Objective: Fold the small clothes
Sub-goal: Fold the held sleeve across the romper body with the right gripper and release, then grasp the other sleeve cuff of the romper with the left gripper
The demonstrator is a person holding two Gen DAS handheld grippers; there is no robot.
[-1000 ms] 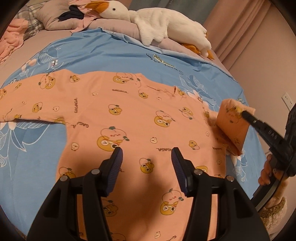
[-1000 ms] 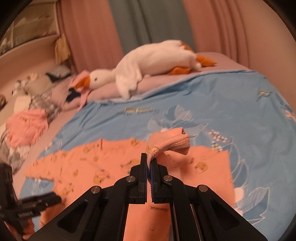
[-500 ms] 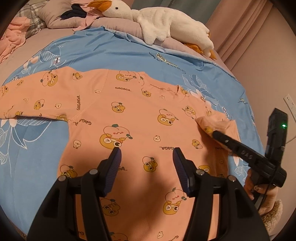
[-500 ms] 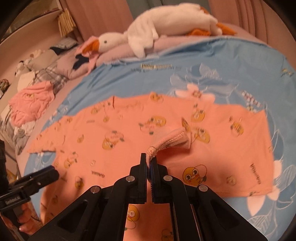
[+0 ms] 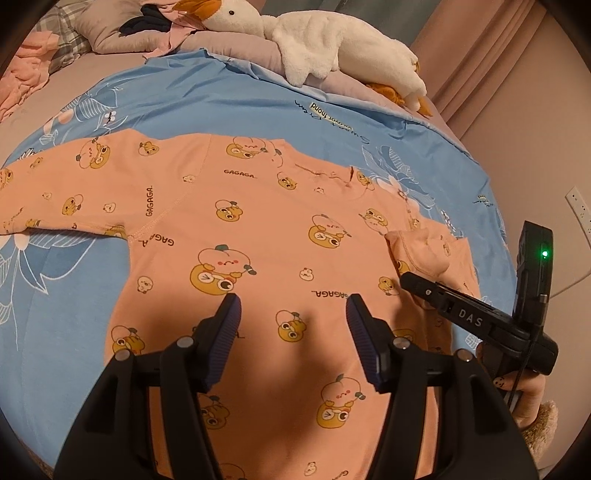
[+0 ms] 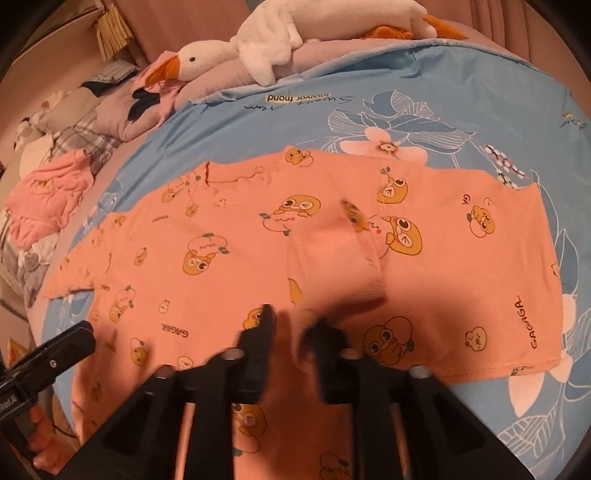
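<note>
Peach cartoon-print cotton shirt [image 5: 266,236] lay flat on blue floral bedsheet [image 5: 258,99]. Left tongs [image 5: 293,314] stood apart, empty; right tongs [image 6: 293,328] were opening, folded sleeve cuff [image 6: 332,258] lying between them.

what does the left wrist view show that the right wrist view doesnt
Only the left wrist view: the shirt's long sleeve spread flat, a white wall socket.
Only the right wrist view: a crumpled pink garment, the right gripper opening, folded cuff released.
Both: peach cartoon-print shirt, white plush goose, blue floral sheet.
</note>
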